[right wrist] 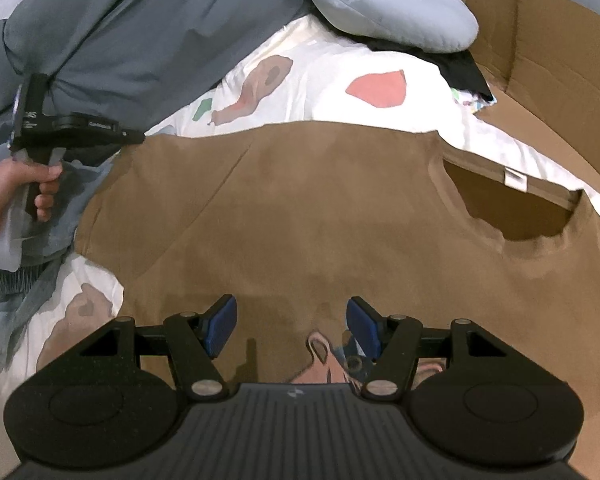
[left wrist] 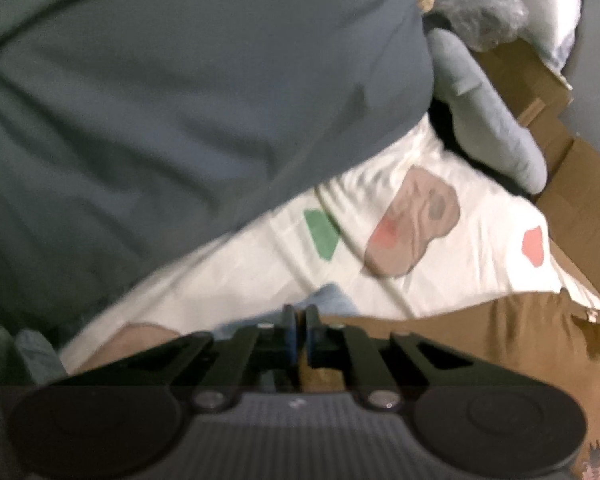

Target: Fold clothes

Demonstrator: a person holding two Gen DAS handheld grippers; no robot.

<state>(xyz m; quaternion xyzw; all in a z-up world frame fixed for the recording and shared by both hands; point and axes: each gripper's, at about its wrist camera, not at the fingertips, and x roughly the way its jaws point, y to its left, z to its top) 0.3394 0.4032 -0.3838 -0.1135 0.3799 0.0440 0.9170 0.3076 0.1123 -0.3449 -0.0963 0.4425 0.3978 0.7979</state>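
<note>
A brown T-shirt (right wrist: 300,208) lies spread flat on a white patterned sheet (right wrist: 320,80), its neck opening (right wrist: 512,204) toward the right. My right gripper (right wrist: 292,320) hangs open over the shirt's near edge, with nothing between its blue pads (right wrist: 220,326). My left gripper (right wrist: 138,136), held by a hand (right wrist: 4,196), reaches the shirt's far left corner. In the left wrist view the left gripper (left wrist: 298,320) has its jaws together, pinching the edge of the brown shirt (left wrist: 460,340).
A grey-blue duvet (right wrist: 140,20) is bunched along the far left. A light blue cushion (right wrist: 400,8) lies at the back over dark cloth. Cardboard (right wrist: 540,32) walls the right side. Crumpled blue-grey garments (right wrist: 40,280) lie at the left edge.
</note>
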